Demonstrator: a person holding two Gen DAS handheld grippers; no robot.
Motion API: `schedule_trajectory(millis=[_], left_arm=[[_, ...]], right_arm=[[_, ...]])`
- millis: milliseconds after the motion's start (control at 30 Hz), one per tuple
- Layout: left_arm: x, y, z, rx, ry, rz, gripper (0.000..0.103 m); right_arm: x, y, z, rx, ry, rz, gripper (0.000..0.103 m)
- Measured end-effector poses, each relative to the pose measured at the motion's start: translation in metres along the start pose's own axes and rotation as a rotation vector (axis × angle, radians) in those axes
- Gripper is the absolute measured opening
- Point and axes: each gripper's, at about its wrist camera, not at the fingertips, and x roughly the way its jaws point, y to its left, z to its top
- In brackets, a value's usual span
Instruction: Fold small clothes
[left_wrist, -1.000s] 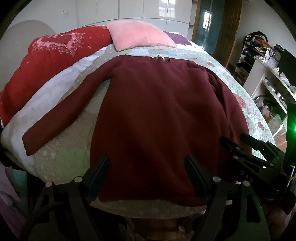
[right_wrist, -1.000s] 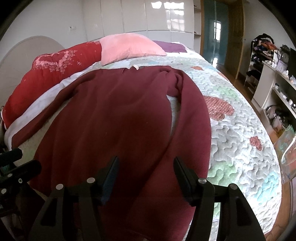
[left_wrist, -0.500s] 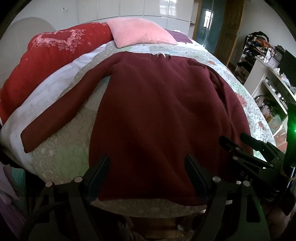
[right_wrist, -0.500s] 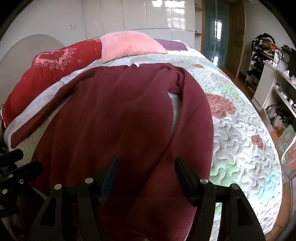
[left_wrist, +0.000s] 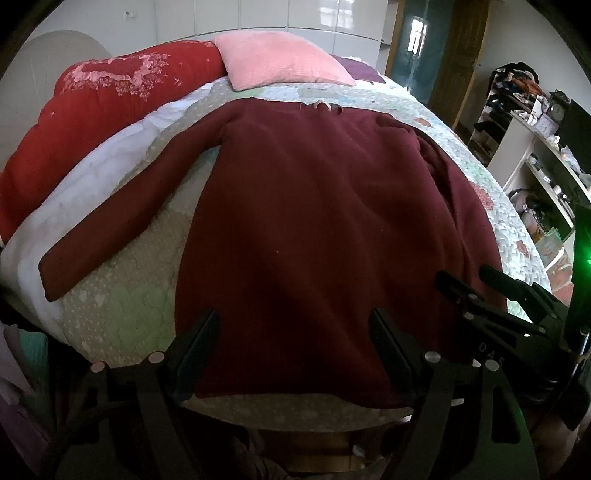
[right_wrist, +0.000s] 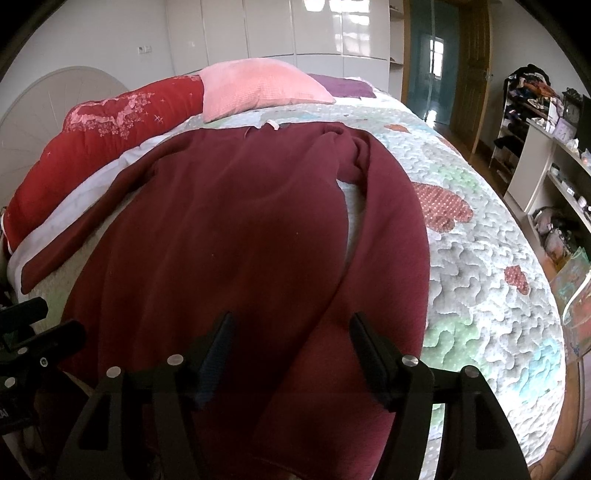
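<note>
We see the quilted bed (left_wrist: 122, 306) supporting the maroon top (left_wrist: 314, 229), spread flat with its neckline toward the pink pillow (left_wrist: 280, 59), so every edge is reachable for folding. Our left gripper (left_wrist: 295, 350) hovers over the hem, jaws wide, holding nothing. Our right gripper (right_wrist: 290, 354) hovers likewise above the right sleeve (right_wrist: 391, 229), empty.

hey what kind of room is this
Most likely a bedroom in a home: a quilted bed with a pink pillow, a maroon top spread on it, and cluttered white shelves along the wall.
</note>
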Motion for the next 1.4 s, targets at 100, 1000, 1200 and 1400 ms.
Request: schedule_trajectory(millis=[100,1000,1200,1400], left_arm=[[0.001,0.000,0.000,-0.003,0.004,0.000,0.082],[0.004,0.015,-0.001,-0.055,-0.002,0.008,0.082],[0.004,0.011,-0.003,-0.042,0.006,0.004,0.082],[0.003,0.014,-0.004,-0.056,0.002,0.012,0.082]], right_arm=[[0.000,0.000,0.000,0.000,0.000,0.000,0.071],[-0.023,-0.071,-0.017,0.151,-0.071,0.002,0.079],[-0.024,-0.026,-0.028,-0.051,-0.071,0.072,0.079],[-0.018,-0.029,-0.035,-0.054,-0.018,0.116,0.014]])
